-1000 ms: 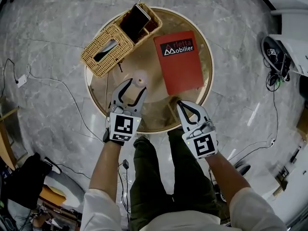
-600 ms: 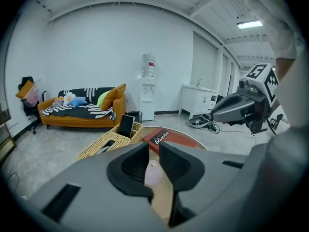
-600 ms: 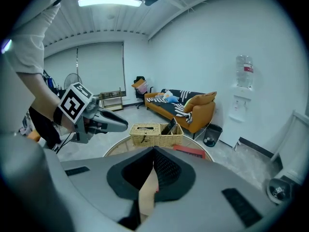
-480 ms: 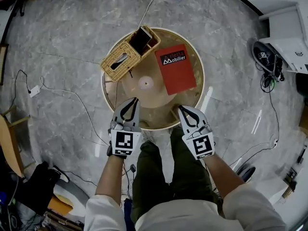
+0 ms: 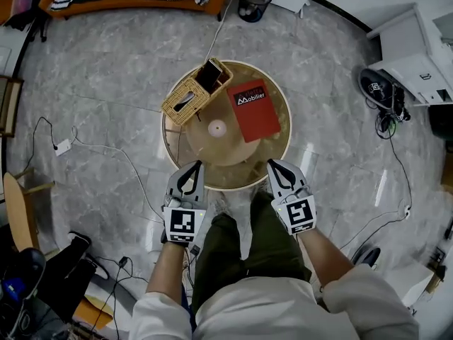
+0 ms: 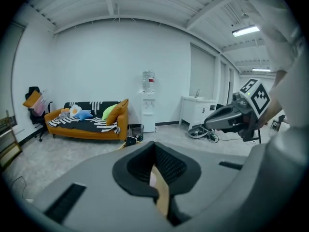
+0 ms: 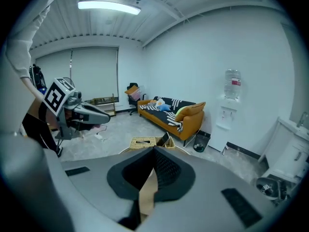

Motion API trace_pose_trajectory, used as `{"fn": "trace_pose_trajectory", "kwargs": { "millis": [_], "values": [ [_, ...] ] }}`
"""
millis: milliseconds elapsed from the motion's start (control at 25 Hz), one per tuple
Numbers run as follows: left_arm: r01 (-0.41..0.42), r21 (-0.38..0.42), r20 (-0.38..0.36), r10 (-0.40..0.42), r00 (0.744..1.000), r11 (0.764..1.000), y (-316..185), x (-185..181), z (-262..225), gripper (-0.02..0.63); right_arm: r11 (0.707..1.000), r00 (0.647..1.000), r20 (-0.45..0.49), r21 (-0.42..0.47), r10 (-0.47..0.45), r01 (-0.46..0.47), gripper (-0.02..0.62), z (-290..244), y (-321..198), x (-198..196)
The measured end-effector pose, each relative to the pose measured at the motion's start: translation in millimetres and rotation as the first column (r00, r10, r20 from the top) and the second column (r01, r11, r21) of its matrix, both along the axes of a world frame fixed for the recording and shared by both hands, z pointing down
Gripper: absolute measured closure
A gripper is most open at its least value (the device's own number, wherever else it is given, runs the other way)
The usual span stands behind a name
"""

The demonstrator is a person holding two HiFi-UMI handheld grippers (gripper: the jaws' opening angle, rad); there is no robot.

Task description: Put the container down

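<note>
Left gripper [image 5: 194, 168] and right gripper [image 5: 274, 167]: jaws fully together, nothing between them, both held at the near rim of the round table [image 5: 212, 158]. On the table: red booklet [image 5: 256, 110], wicker basket [image 5: 190, 94], and the container [image 5: 216, 127], which stands free near the centre, apart from both. It is seen end-on as a disc, so its axis is probably vertical, opening upward. Risk: a forward gripper sweep could topple it.

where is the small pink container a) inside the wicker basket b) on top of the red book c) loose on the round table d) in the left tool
c: the pink container sits on the bare table top, clear of the left tool and right tool.
</note>
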State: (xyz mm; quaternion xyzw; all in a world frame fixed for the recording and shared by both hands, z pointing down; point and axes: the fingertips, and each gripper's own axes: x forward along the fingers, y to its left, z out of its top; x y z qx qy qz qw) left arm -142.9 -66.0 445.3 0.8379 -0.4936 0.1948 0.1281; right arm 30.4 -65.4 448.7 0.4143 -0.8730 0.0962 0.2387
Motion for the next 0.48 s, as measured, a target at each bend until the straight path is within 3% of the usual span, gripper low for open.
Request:
{"fn": "trace_pose_trajectory", "kwargs": {
  "millis": [480],
  "values": [
    [-0.01, -0.002, 0.006, 0.01, 1.0, 1.0, 37, -1, -39, 0.6, 0.999, 0.999, 0.002, 0.029, 0.036, -0.036, 0.574, -41, 24, 6]
  ]
}}
